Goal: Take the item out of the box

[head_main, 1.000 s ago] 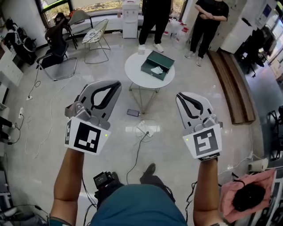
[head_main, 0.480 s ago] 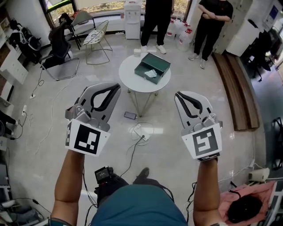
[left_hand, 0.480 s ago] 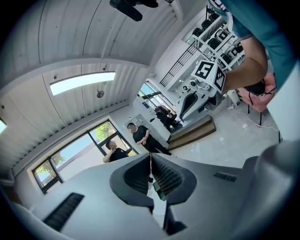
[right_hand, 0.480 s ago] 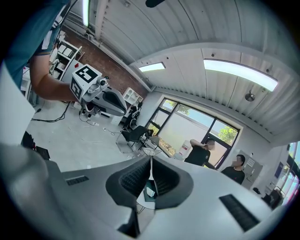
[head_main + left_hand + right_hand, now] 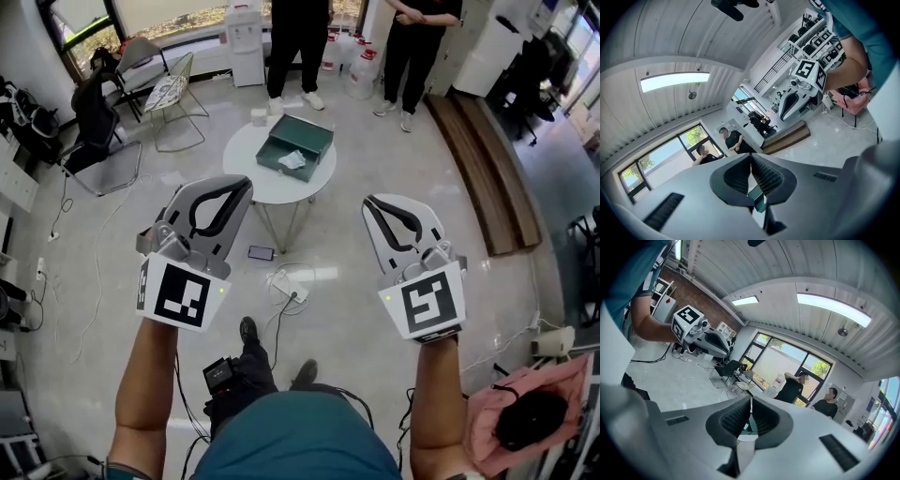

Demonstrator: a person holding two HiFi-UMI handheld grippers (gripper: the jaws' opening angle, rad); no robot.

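Observation:
A dark green box (image 5: pixel 296 145) lies open on a round white table (image 5: pixel 253 178) some way ahead of me. A white crumpled item (image 5: pixel 292 160) rests inside it. My left gripper (image 5: pixel 246 183) is held up in the air short of the table, shut and empty. My right gripper (image 5: pixel 368 204) hangs level with it to the right, also shut and empty. In the left gripper view the pads meet at the left gripper (image 5: pixel 751 161), with a strip of the green box (image 5: pixel 757 193) showing beneath. The right gripper view shows the right gripper (image 5: pixel 750 404) with its pads together.
Two people (image 5: pixel 298 37) (image 5: pixel 412 37) stand beyond the table, next to water bottles (image 5: pixel 361 70). Wire chairs (image 5: pixel 173 89) are at the left. A phone (image 5: pixel 261 253) and a power strip with cables (image 5: pixel 291 291) lie on the floor. A wooden bench (image 5: pixel 483 169) runs along the right; a pink bag (image 5: pixel 525 417) sits near right.
The table and box have drifted left in the head view as the person steps forward. Both grippers keep the same raised pose and stay shut.

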